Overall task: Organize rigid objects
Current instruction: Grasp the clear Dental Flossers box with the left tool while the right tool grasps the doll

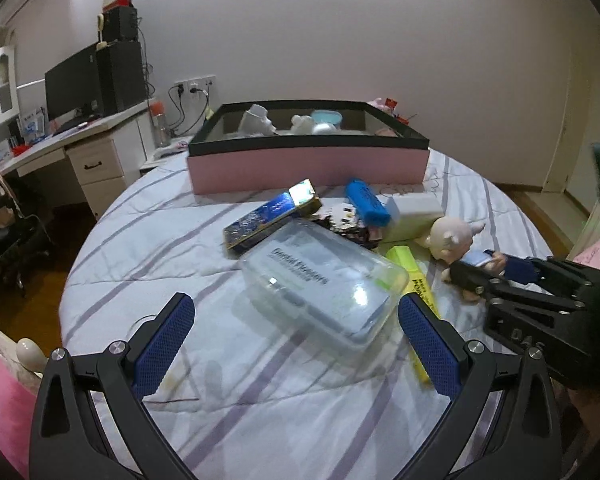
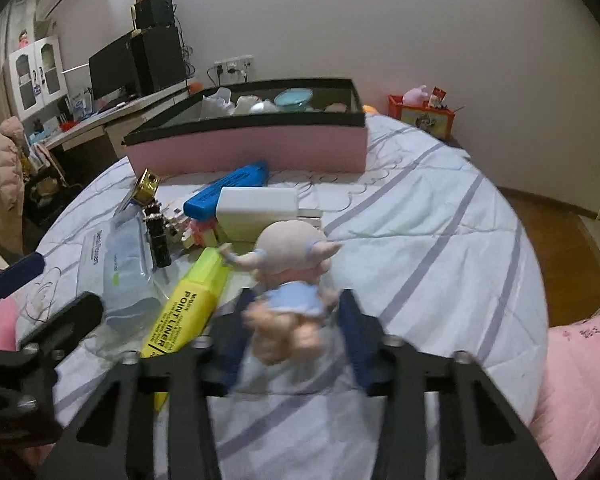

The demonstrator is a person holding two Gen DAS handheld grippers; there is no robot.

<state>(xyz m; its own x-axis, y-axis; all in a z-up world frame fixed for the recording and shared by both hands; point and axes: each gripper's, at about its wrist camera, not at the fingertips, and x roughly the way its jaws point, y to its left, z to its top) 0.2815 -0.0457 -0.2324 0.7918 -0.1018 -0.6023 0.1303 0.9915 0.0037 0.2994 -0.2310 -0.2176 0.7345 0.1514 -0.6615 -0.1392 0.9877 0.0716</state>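
Right claw (image 2: 296,336) straddles the doll (image 2: 290,276), grip unconfirmed through blur; it may slip loose. Left claw (image 1: 296,344) open before the case (image 1: 324,280), crowding the highlighter (image 1: 416,288).

Far ahead of my fingers and to their left I see a white desk (image 1: 88,136) carrying a dark monitor (image 1: 70,84). A wall socket strip (image 1: 196,85) sits beyond it. A striped bedspread (image 1: 260,400) lies under my fingers.
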